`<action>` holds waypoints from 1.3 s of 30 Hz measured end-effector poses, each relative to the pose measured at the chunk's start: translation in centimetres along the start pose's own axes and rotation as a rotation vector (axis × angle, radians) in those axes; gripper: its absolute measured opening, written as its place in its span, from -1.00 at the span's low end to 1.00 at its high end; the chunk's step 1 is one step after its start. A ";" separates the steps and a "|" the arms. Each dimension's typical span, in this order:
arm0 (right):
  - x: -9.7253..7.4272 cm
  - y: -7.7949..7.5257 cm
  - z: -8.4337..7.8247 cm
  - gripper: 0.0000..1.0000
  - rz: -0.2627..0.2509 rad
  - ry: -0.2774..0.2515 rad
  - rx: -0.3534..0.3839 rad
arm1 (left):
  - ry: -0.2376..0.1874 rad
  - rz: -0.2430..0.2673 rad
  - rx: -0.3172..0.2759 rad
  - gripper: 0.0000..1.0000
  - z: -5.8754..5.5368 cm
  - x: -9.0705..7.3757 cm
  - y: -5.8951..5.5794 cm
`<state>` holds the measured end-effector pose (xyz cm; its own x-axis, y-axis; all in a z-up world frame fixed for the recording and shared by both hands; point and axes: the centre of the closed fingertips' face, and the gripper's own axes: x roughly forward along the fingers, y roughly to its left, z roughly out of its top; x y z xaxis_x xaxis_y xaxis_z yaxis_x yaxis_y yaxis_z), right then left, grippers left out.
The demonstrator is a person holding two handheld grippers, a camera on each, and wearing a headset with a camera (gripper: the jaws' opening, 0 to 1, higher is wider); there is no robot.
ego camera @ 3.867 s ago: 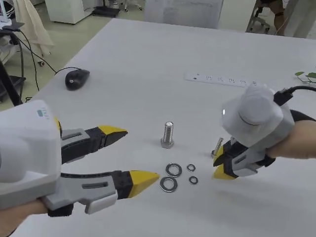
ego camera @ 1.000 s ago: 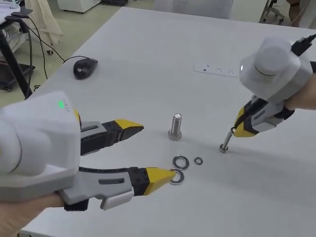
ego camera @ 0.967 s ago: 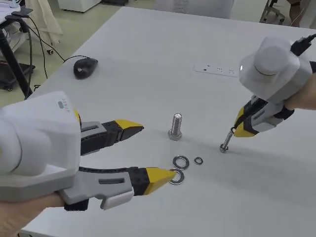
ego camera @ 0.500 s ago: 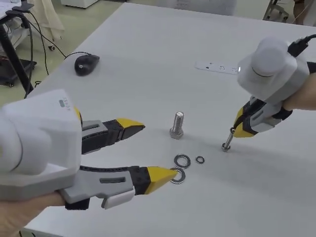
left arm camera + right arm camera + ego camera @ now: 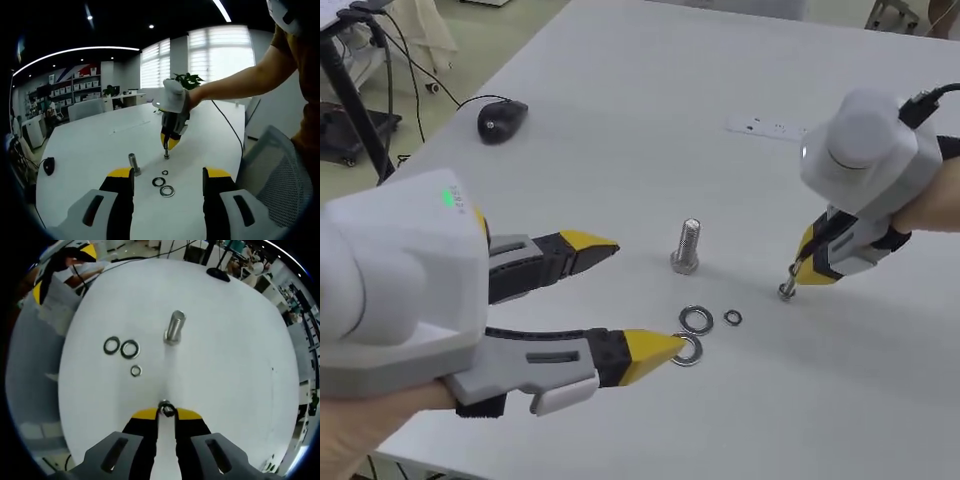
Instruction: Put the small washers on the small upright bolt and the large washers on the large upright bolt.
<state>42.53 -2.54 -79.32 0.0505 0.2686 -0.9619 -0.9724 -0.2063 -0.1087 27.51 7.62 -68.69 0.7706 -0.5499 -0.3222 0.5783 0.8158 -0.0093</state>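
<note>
The left gripper (image 5: 648, 295) gapes wide and empty, its lower tip beside 2 large washers (image 5: 696, 319) at 6 o'clock from the large bolt (image 5: 687, 245). A loose small washer (image 5: 733, 318) lies at 4 o'clock. The right gripper (image 5: 807, 268), nearly closed, pinches a second small washer (image 5: 166, 409) atop the small bolt (image 5: 787, 287). It would be best to centre the hole over the threads before releasing.

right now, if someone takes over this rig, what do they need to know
Left gripper: open, holding nothing, beside the two large washers.
Right gripper: shut on a small washer at the top of the small bolt.
Large bolt: upright, bare.
Second small washer: loose on the table.
Done: none seated yet. Left: all four.
</note>
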 end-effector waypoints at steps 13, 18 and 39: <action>2.0 -0.1 -0.4 -0.75 0.005 -0.014 -0.006 | -0.002 0.002 -0.005 0.09 0.2 0.1 0.4; 2.4 -0.1 -0.4 -0.74 0.003 -0.023 -0.020 | -0.002 -0.003 -0.008 0.09 0.2 0.2 0.4; -0.7 1.9 -1.4 -0.73 -0.012 -0.051 0.030 | -0.011 0.000 0.023 0.09 1.1 -0.1 -0.5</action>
<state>40.94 -4.48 -79.19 0.0516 0.3185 -0.9465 -0.9783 -0.1743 -0.1119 27.48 7.05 -67.62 0.7735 -0.5518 -0.3117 0.5840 0.8117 0.0123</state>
